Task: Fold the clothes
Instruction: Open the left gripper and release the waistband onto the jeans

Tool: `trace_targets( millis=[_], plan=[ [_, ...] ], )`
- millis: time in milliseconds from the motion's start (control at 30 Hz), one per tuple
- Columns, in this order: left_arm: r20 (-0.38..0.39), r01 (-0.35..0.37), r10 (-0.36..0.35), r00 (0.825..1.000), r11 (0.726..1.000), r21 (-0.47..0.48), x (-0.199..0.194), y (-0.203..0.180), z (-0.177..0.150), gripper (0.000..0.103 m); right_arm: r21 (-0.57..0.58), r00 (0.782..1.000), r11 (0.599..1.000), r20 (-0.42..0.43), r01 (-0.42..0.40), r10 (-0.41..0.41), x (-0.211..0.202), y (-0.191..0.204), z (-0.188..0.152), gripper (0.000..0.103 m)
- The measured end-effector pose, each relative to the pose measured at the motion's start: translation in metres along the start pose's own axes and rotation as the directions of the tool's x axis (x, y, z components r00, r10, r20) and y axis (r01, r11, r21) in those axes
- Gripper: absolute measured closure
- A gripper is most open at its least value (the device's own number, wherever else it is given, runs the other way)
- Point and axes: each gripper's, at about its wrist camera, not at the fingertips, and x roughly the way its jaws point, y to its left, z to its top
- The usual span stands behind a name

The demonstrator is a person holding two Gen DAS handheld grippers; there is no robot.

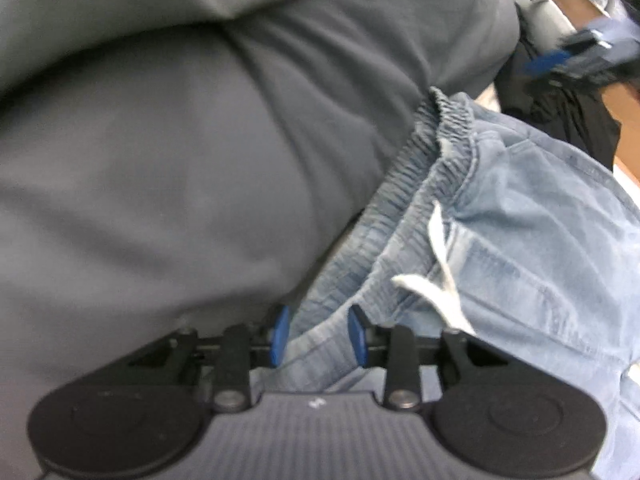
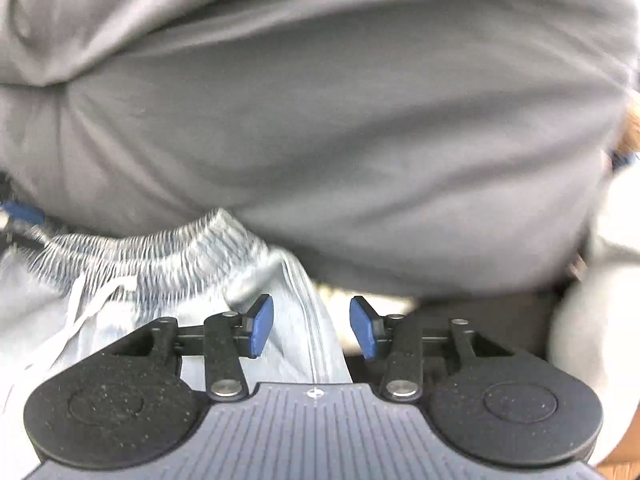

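Note:
Light blue denim shorts (image 1: 520, 220) with a gathered elastic waistband (image 1: 404, 184) and a white drawstring (image 1: 436, 276) hang against the person's grey shirt (image 1: 180, 160). My left gripper (image 1: 319, 334) has its blue pads either side of one end of the waistband, jaws partly apart with denim between them. In the right wrist view the same shorts (image 2: 100, 280) show their waistband (image 2: 160, 248) and drawstring (image 2: 88, 304). My right gripper (image 2: 312, 330) straddles the other end of the denim, with a gap at its right pad. The right gripper also shows blurred at the left wrist view's upper right (image 1: 576, 56).
The grey shirt (image 2: 340, 120) fills most of both views close ahead. A dark garment (image 1: 568, 116) and a brown surface (image 1: 624, 100) lie at the far right of the left wrist view. A pale blurred shape (image 2: 600, 300) is at the right edge of the right wrist view.

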Motion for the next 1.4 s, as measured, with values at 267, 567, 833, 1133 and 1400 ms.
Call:
trace_targets(
  millis=[267, 567, 833, 1133, 1400],
  plan=[
    [-0.036, 0.002, -0.005, 0.999, 0.998, -0.064, -0.009, 0.002, -0.018, 0.063, 0.057, 0.997, 0.997, -0.049, 0.058, -0.055, -0.024, -0.012, -0.101, 0.054],
    [-0.198, -0.037, 0.017, 0.98, 0.995, -0.095, 0.049, 0.006, -0.035, 0.042, 0.083, 0.973, 0.985, -0.188, 0.154, -0.136, -0.012, -0.021, -0.213, 0.054],
    [-0.251, -0.075, 0.051, 0.967, 0.993, -0.089, 0.073, 0.023, -0.036, 0.014, 0.216, 0.958, 0.947, -0.211, 0.238, -0.193, 0.0, -0.051, -0.264, 0.041],
    [-0.28, -0.142, 0.124, 0.952, 0.989, -0.048, 0.031, 0.019, -0.015, 0.022, 0.368, 0.966, 0.893, -0.127, 0.258, -0.227, -0.066, -0.052, -0.275, 0.04],
    [-0.16, -0.194, 0.17, 0.972, 0.97, -0.148, -0.042, 0.021, 0.008, 0.023, 0.393, 0.957, 0.873, -0.121, 0.29, -0.264, -0.195, -0.028, -0.34, 0.039]
  ],
)
